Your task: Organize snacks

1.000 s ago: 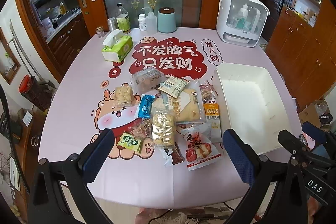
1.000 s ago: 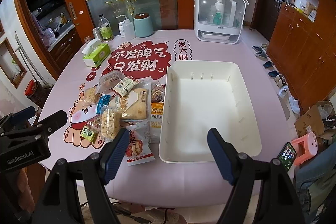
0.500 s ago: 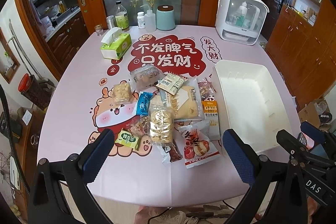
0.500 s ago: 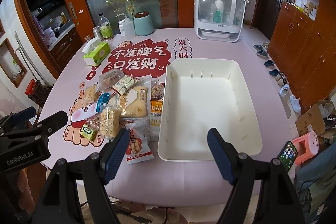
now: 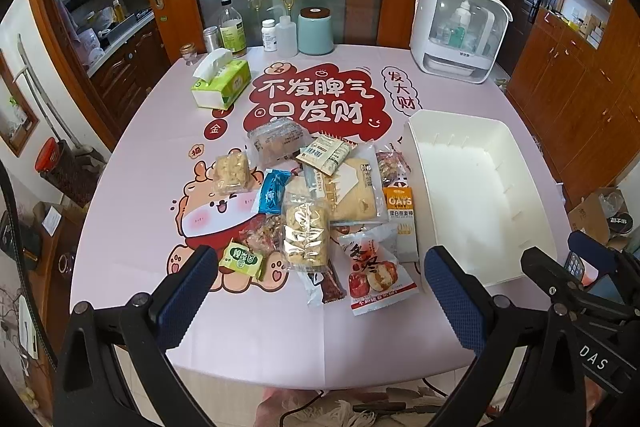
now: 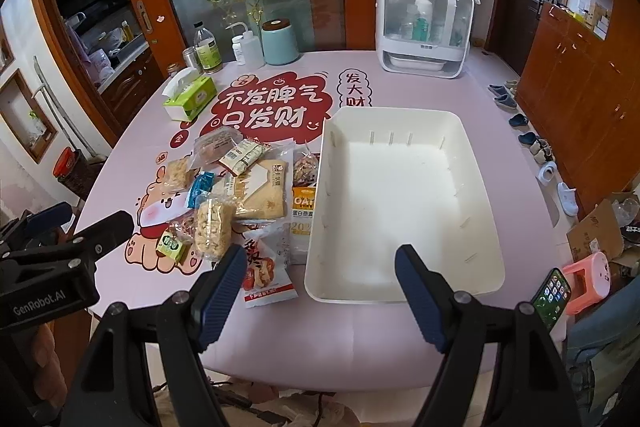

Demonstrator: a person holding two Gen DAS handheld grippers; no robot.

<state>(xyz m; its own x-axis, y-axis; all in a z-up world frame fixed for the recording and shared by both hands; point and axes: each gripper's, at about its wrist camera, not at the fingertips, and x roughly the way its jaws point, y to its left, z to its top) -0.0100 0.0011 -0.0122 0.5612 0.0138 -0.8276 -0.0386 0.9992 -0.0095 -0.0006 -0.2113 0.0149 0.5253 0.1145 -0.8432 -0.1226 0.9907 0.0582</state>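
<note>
Snacks (image 5: 316, 203) piled mid-tabletop (image 5: 132, 227), just left of the white bin (image 5: 516, 155), which has nothing in it. Pile contents, far to near: clear-wrapped pastry (image 5: 276, 141), striped sachet (image 5: 326, 155), beige bread pack (image 5: 352, 195), puffed-rice square (image 5: 232, 173) off to the left, blue candy wrapper (image 5: 274, 191), orange oat bar (image 5: 400, 211) touching the bin's left wall, rice-cracker pack (image 5: 306, 235) lying on top of the others, green candy (image 5: 242, 261), red-and-white fruit-print pouch (image 5: 374, 273) nearest the near edge.

Left tongs (image 5: 320, 297) wide apart, nothing between the pads, hovering over the near edge in front of the pile (not touching any pack). Right tongs (image 6: 320, 301) also wide apart and holding nothing, hovering over the bin's near-left corner; the fruit-print pouch sits just beside the left pad in that view.

Far side of the tabletop: green tissue box (image 5: 222, 83) at the left, bottles and a teal canister (image 5: 316, 31) in the middle, white countertop cabinet (image 5: 460, 31) at the right. Phone (image 6: 552, 297) visible at the right, past the tabletop's near edge.
</note>
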